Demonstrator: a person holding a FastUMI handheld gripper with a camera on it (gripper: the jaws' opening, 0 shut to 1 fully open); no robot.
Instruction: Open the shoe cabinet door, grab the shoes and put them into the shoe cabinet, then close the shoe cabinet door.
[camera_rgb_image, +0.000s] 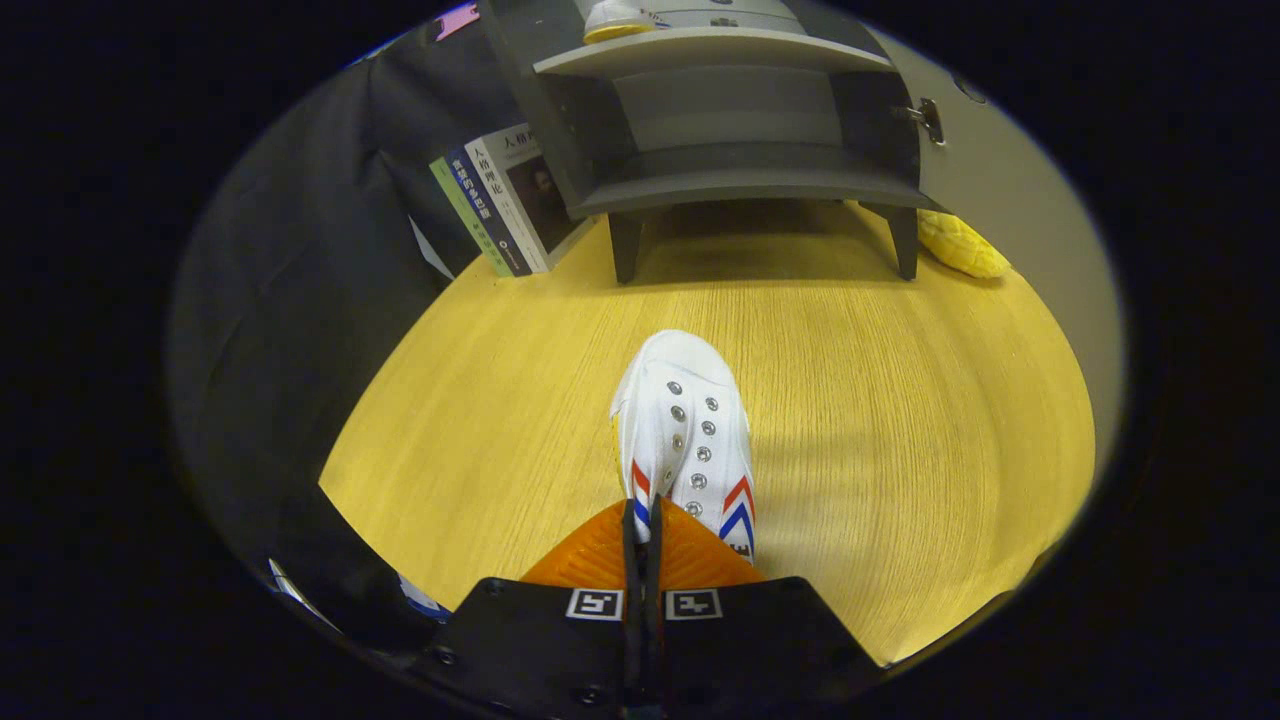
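White canvas shoe hangs over the wooden tabletop, its near edge pinched between the closed orange fingers of the gripper; beyond stands the grey shoe cabinet, door open, another shoe on its upper shelf; books lean beside it.

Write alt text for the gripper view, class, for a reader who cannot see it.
The gripper, its orange fingers nearly closed, grips the heel edge of a white shoe above a wooden table. Beyond stands the open grey shoe cabinet, another shoe on its upper shelf, books leaning beside it.
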